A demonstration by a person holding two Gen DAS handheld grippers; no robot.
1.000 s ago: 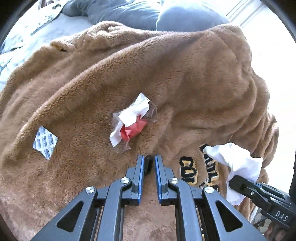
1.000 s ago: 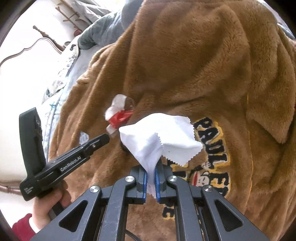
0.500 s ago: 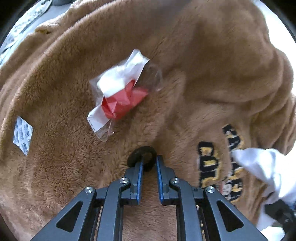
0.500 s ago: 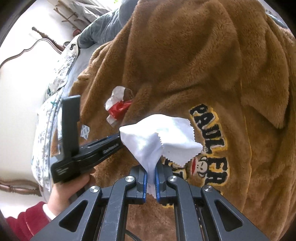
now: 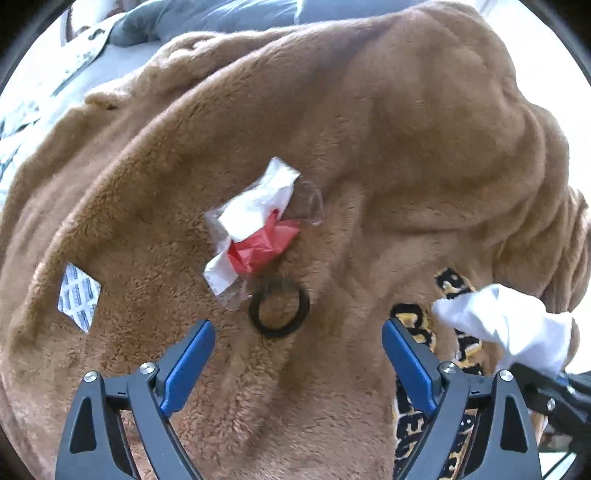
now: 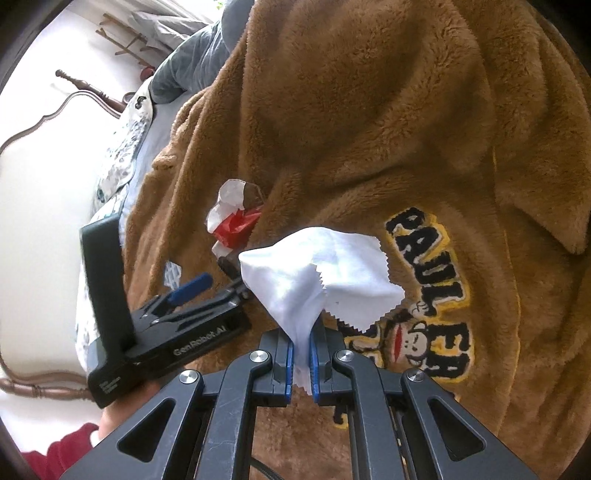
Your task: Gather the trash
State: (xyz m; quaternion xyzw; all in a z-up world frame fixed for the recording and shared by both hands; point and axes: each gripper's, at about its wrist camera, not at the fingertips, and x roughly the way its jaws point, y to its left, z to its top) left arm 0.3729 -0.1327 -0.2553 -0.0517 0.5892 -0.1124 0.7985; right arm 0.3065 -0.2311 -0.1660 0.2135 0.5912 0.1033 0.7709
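A crumpled red-and-white plastic wrapper (image 5: 258, 236) lies on a brown fleece blanket (image 5: 388, 129). A black ring (image 5: 279, 310) lies just below it. My left gripper (image 5: 298, 339) is open and empty, its jaws wide apart just short of the ring. A small white printed packet (image 5: 78, 296) lies to the left. My right gripper (image 6: 302, 349) is shut on a white cloth wipe (image 6: 321, 273) and holds it above the blanket; the wipe also shows in the left wrist view (image 5: 509, 325). The wrapper (image 6: 232, 218) shows beyond the left gripper (image 6: 218, 286) in the right wrist view.
The blanket (image 6: 388, 110) has a "Paul Frank" monkey logo (image 6: 428, 295). Grey pillows (image 5: 207, 14) and patterned bedding (image 6: 118, 158) lie beyond. A wooden headboard (image 6: 51, 114) stands at the left.
My left gripper has opened wide and let go of the black ring, which now lies on the blanket below the wrapper. The right gripper still holds the wipe.
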